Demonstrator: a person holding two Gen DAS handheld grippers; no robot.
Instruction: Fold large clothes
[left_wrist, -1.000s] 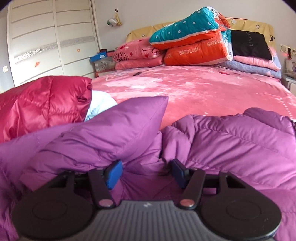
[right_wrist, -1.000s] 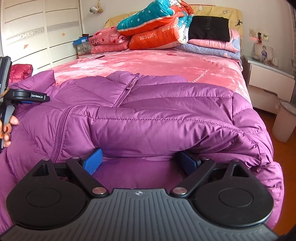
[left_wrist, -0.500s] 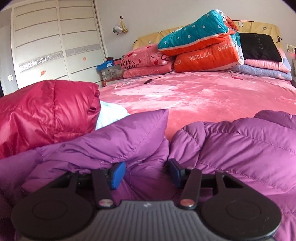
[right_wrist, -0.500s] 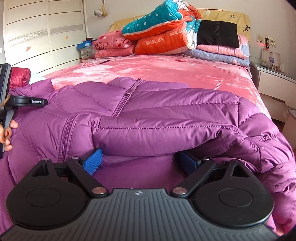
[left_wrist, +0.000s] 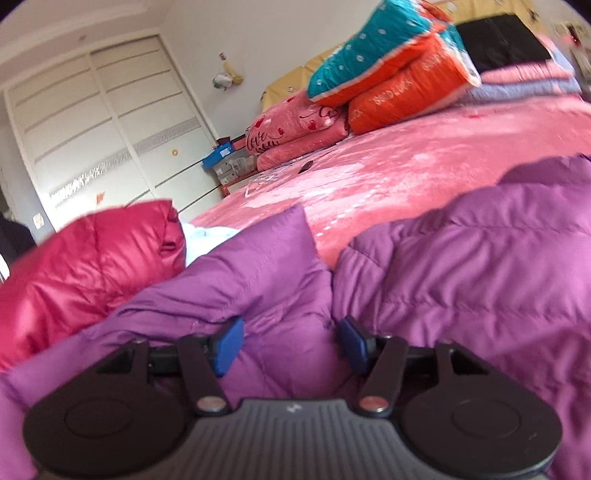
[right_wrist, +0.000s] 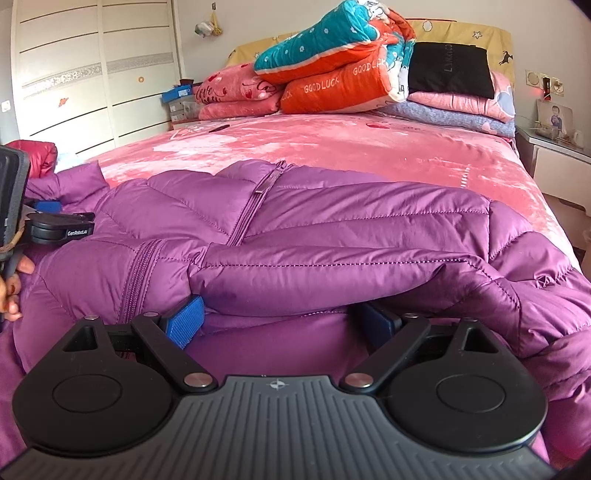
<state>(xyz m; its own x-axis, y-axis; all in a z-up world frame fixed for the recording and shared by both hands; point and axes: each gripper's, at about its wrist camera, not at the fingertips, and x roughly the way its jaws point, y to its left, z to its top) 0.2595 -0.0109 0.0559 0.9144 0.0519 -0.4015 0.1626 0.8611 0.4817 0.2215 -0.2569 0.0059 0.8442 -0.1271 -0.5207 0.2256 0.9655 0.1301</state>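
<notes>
Left wrist view: frame is tilted and blurred. Left gripper sits at bottom centre, blue pads apart w/ purple down jacket fabric bunched between them; jaws have just been opening, and whether the pads press the fabric I can't tell. Jacket fills lower half of frame. Red down jacket at left, just beside the purple one. Pink bedspread runs to upper right; stacked quilts at top right. White wardrobe upper left.

Right wrist view: right gripper bottom centre, jaws wide, blue pads tucked under a folded-over roll of the purple down jacket; can't tell if they clamp it. Jacket lies across mid frame on the bedspread, zip up the centre. Left gripper and a hand at left edge. Nightstand at right.
</notes>
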